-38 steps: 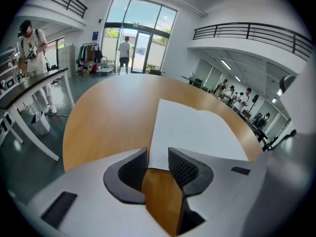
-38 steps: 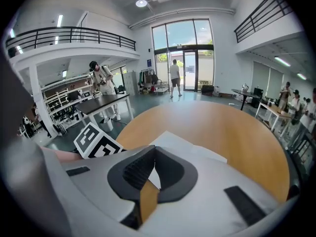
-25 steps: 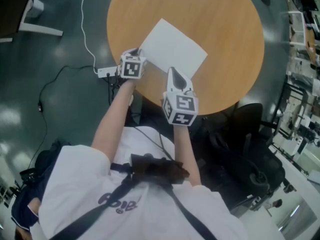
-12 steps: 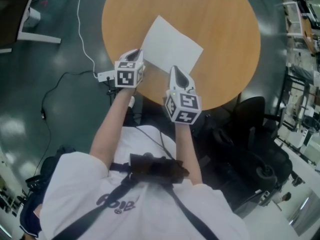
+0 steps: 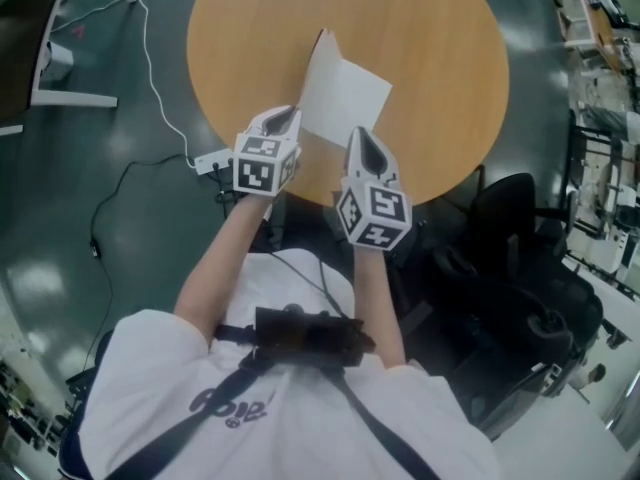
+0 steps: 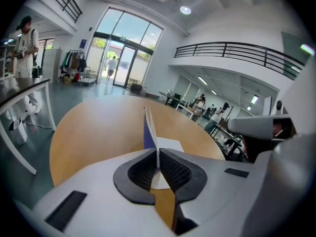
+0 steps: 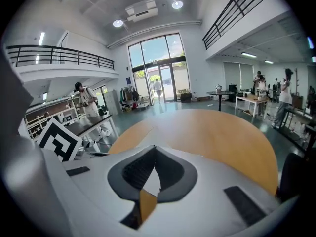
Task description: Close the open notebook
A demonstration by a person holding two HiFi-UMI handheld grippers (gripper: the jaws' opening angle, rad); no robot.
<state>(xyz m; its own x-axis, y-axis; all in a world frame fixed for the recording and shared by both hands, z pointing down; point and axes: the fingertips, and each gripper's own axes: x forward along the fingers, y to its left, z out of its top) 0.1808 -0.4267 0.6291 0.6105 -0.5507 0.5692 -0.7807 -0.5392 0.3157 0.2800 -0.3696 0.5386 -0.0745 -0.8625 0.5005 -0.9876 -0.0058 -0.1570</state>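
Observation:
The notebook [image 5: 348,100] lies on the round wooden table [image 5: 440,58], its right page flat and white. Its left leaf [image 5: 322,50] stands upright; in the left gripper view this leaf [image 6: 147,128] shows a blue cover on one side and rises above the table. My left gripper [image 5: 284,118] has its jaws closing on the near edge of that leaf, pads pressed on it [image 6: 158,154]. My right gripper [image 5: 361,138] hovers at the notebook's near right corner, shut with nothing in it [image 7: 154,149].
The table's near edge lies under both grippers. On the dark floor at left a white cable [image 5: 150,58] runs to a power strip [image 5: 207,161]. A black chair [image 5: 520,258] stands at the right. People stand far off in the hall.
The left gripper has risen with the notebook's left leaf, which went from lying flat to standing upright. The right gripper shifted a little along the near edge.

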